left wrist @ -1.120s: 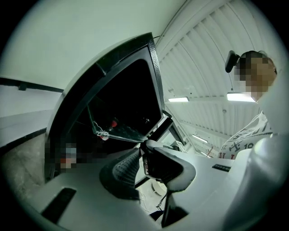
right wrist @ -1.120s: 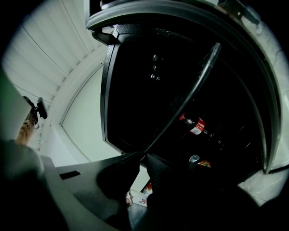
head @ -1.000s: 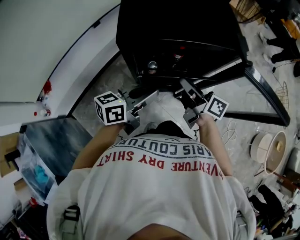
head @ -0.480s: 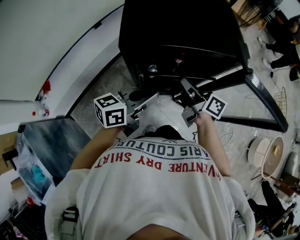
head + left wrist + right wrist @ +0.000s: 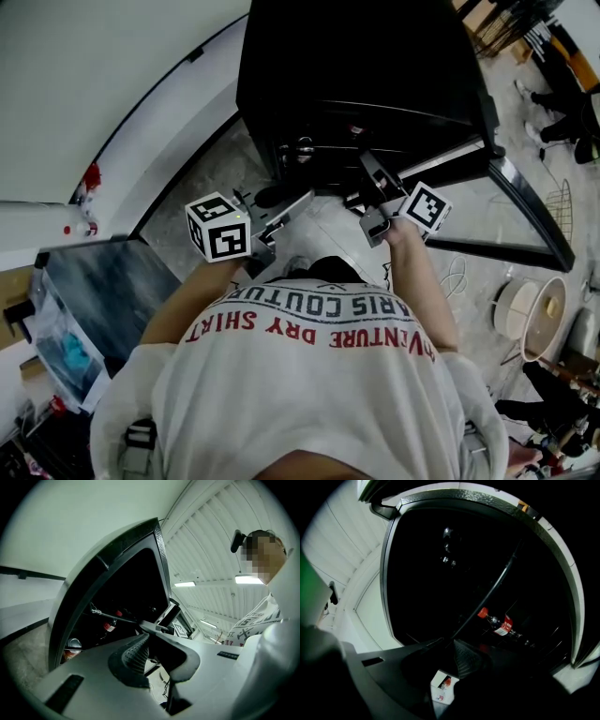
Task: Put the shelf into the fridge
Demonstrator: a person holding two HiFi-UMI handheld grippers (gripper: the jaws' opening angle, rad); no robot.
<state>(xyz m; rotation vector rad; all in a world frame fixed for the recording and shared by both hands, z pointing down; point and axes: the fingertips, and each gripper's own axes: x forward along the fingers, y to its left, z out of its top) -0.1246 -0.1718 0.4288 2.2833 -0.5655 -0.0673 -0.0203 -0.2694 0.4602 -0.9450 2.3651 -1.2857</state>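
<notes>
A black fridge (image 5: 356,56) stands open in front of me, its inside dark. The shelf shows only as a thin dark bar (image 5: 115,616) running into the fridge; in the right gripper view its edge (image 5: 487,599) slants up from the jaws. My left gripper (image 5: 305,195) sits at the lower left of the opening, and its tips (image 5: 147,631) are shut on the shelf's edge. My right gripper (image 5: 364,161) is at the opening's middle, its jaws (image 5: 451,641) shut on the same edge. A red-capped bottle (image 5: 497,622) lies inside, behind the bar.
The fridge door (image 5: 534,206) hangs open to the right. A can (image 5: 70,646) stands low inside on the left. A grey-topped box (image 5: 112,281) sits at the left by the white wall. Cables (image 5: 459,267) and round containers (image 5: 534,300) lie on the floor at the right.
Both grippers have edged slightly closer to the fridge opening. The left gripper's marker cube has dropped a little in the head view.
</notes>
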